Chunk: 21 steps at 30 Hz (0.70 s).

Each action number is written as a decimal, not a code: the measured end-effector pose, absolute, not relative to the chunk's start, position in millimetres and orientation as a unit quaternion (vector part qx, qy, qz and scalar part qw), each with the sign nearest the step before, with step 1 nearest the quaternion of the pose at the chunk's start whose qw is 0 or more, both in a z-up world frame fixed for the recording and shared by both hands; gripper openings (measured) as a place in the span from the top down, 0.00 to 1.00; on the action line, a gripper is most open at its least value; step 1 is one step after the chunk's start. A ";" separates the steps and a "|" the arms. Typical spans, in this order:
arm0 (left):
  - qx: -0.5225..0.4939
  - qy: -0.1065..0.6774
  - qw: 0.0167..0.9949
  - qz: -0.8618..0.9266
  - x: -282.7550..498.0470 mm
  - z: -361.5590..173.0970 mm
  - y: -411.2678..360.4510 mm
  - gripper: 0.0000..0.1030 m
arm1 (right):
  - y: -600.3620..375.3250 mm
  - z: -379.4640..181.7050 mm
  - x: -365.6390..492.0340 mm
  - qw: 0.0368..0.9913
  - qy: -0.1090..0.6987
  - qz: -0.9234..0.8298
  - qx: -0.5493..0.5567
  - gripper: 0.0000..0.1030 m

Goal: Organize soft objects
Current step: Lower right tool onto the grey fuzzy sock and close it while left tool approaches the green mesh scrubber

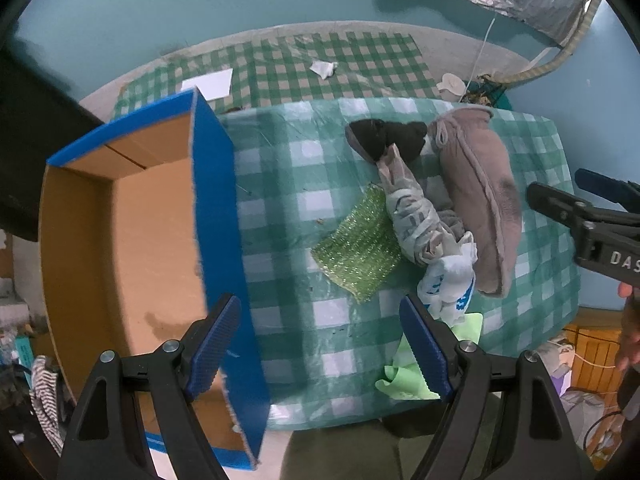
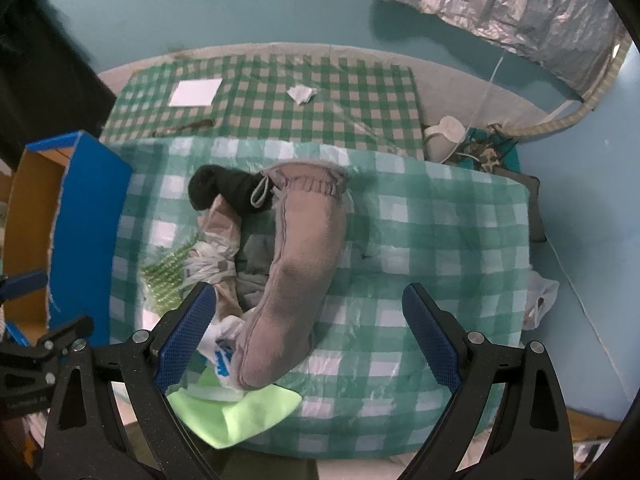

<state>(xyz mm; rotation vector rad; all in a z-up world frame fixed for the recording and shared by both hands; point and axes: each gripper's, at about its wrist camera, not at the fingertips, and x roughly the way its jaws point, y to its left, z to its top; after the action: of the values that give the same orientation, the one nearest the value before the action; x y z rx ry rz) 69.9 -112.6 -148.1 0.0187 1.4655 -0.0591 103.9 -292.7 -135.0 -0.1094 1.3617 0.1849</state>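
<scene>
A pile of soft things lies on the green checked table (image 1: 304,184): a mauve fleece pouch (image 1: 480,196) (image 2: 300,264), a black sock (image 1: 384,136) (image 2: 228,188), a knotted grey plastic bag (image 1: 416,216) (image 2: 220,256), a glittery green scrub pad (image 1: 360,252) (image 2: 168,272), a white-and-blue bag (image 1: 452,280) (image 2: 220,344) and a light green cloth (image 1: 408,368) (image 2: 236,412). An open blue-edged cardboard box (image 1: 120,240) (image 2: 88,208) stands at the left. My left gripper (image 1: 320,348) hangs open above the table's near edge, beside the box wall. My right gripper (image 2: 308,340) is open over the near end of the pouch.
Beyond the table a green checked mat (image 2: 280,96) lies on the floor with a white paper (image 2: 194,93) and a crumpled scrap (image 2: 301,94). A white jug (image 2: 444,132) stands at the far right. Silver foil sheeting (image 2: 500,4) hangs on the blue wall. Clutter sits under the table's right side.
</scene>
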 end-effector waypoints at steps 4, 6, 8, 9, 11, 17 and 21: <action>-0.001 0.679 0.734 -0.025 70.7 -162.9 -118.2 0.19 | -288.3 -152.3 106.9 0.765 0.636 0.081 -0.060 0.10; -0.005 0.683 0.730 -0.023 71.7 -169.6 -120.3 0.19 | -287.5 -160.5 108.8 0.763 0.639 0.077 -0.066 0.10; -0.006 0.682 0.731 -0.020 72.7 -175.6 -121.3 0.19 | -287.1 -167.3 110.5 0.759 0.644 0.075 -0.066 0.10; -0.005 0.683 0.731 -0.018 73.5 -179.4 -122.2 0.19 | -286.9 -170.5 111.8 0.757 0.646 0.074 -0.066 0.10; 0.005 0.688 0.726 -0.014 75.1 -187.6 -124.6 0.19 | -286.5 -174.8 113.7 0.754 0.649 0.076 -0.065 0.10; 0.042 0.692 0.721 -0.015 79.1 -206.8 -129.3 0.19 | -283.7 -186.4 116.9 0.748 0.656 0.078 -0.068 0.10; 0.064 0.694 0.717 -0.027 81.2 -215.2 -132.9 0.19 | -283.1 -193.2 118.0 0.743 0.661 0.077 -0.067 0.10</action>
<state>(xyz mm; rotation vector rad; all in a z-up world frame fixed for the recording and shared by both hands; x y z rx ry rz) 81.2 -132.9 -215.2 0.1427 1.5355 -0.0607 118.0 -283.1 -193.2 -0.1462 1.4493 0.1676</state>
